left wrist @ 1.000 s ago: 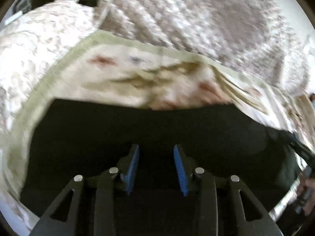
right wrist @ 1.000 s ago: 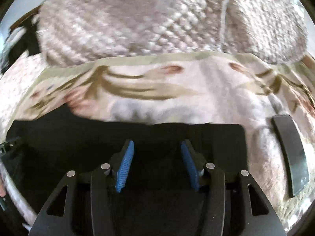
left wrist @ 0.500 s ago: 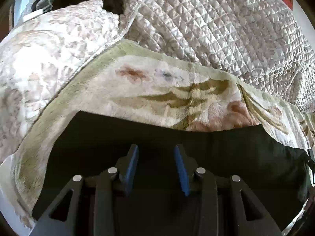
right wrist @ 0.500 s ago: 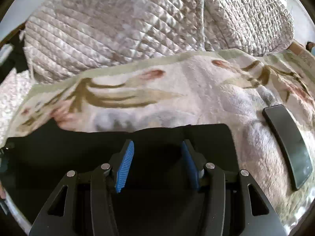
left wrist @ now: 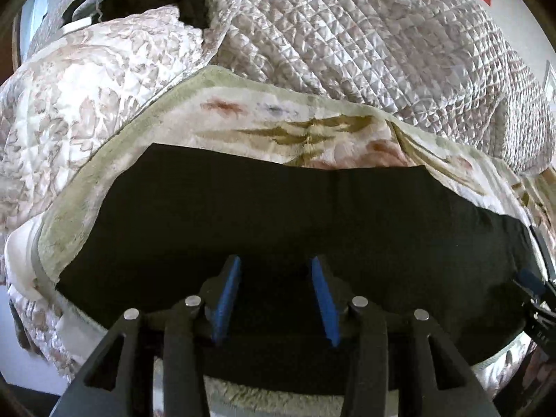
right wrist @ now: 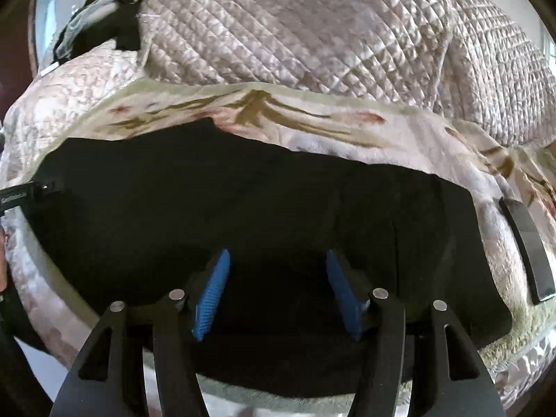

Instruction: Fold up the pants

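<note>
Black pants [left wrist: 278, 215] lie flat in a wide folded band on a floral blanket [left wrist: 312, 128]. In the left wrist view my left gripper [left wrist: 275, 264] hovers over the band's near half. Its blue pads [left wrist: 227, 295] are apart and opening, with only the cloth below them. My right gripper [right wrist: 277, 257] hangs over the same pants [right wrist: 243, 208] further right, jaws also opening and pressing on nothing. Each gripper shows at the edge of the other's view: the right gripper [left wrist: 535, 288] and the left gripper [right wrist: 21, 194].
A quilted satin cover [left wrist: 365, 52] is piled behind the blanket. A dark flat slab like a phone [right wrist: 528, 246] lies on the blanket right of the pants. Dark clothing [left wrist: 149, 0] sits at the far left. The bed's near edge [right wrist: 243, 399] runs under the fingers.
Both grippers have drawn back toward the bed's near edge, so the pants' near hem now shows. Both pairs of pads stand wider apart. The pants have stayed flat.
</note>
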`<action>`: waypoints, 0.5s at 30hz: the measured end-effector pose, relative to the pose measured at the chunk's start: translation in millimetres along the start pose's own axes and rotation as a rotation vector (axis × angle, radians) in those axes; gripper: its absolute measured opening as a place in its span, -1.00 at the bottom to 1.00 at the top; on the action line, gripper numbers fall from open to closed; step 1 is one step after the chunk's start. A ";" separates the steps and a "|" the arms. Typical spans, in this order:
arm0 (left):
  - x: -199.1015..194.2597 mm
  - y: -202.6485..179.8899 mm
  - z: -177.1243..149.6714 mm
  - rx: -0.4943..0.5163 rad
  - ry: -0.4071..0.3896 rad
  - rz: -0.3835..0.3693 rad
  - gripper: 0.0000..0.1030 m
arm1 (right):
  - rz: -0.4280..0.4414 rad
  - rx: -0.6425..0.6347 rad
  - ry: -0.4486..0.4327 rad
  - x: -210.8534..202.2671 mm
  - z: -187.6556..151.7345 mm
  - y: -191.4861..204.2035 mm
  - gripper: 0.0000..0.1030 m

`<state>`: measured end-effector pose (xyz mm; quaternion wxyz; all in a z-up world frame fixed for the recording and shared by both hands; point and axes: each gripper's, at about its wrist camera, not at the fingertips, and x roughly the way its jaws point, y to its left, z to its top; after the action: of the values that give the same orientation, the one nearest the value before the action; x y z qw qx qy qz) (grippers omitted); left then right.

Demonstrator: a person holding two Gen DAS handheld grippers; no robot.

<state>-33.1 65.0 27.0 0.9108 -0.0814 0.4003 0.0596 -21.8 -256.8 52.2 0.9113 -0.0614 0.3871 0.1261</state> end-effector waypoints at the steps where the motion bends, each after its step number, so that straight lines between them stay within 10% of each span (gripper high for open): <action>1: -2.2 0.5 -0.6 -0.005 -0.001 0.005 -0.11 | 0.007 0.008 -0.006 -2.7 -0.4 -0.5 0.14; 15: -3.0 -2.7 -13.3 0.043 0.000 0.032 -0.09 | 0.028 0.006 0.014 -3.5 -14.7 4.9 0.14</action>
<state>-44.2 59.6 20.7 0.9113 -0.0552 0.4028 0.0654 -35.6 -255.7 44.5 0.9069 -0.0542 0.3945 0.1375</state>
